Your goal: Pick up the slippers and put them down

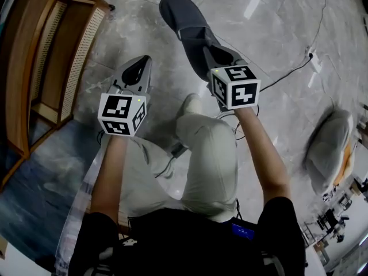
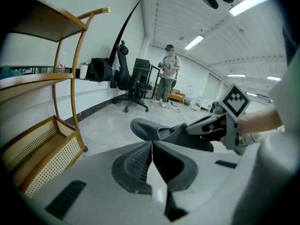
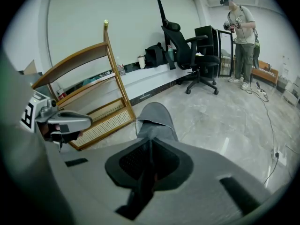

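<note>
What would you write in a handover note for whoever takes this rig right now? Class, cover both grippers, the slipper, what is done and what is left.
Left gripper: jaws together, nothing between them, held beside the right one.
Right gripper: jaws shut on the heel end of the dark grey slipper, toe pointing away from the person.
The slipper appears to be clear of the marble floor, near the wooden shelf.
Done: one slipper picked up.
Left: set it on the floor and open the jaws. No second slipper can be made out with certainty.
</note>
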Tool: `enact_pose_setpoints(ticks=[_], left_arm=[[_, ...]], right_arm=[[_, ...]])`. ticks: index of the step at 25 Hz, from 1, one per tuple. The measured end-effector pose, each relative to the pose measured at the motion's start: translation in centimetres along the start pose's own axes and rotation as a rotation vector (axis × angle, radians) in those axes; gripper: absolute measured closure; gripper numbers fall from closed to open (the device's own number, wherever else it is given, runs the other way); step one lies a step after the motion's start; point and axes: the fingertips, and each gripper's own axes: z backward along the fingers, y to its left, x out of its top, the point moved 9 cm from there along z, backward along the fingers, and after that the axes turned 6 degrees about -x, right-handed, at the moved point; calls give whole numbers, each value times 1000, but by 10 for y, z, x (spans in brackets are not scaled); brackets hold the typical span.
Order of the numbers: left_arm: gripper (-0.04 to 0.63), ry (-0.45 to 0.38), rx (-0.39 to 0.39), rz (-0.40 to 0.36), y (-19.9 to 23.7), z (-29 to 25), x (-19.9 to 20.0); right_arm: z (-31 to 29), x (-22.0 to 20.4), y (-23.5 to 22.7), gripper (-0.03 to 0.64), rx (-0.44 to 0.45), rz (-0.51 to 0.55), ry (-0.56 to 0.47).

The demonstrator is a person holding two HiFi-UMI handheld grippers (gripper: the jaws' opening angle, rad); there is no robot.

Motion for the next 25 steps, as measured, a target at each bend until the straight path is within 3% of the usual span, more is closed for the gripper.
enact_pose_setpoints(ticks=[12,25], left_arm=[[589,-56,-12,-72,19,-32,-43],[589,-36,-10,-89,32,-46,-87]], right_arm=[[-50,-47,-8,604,-12,29,-45],[-91,-82,-3,604,11,42,-47]])
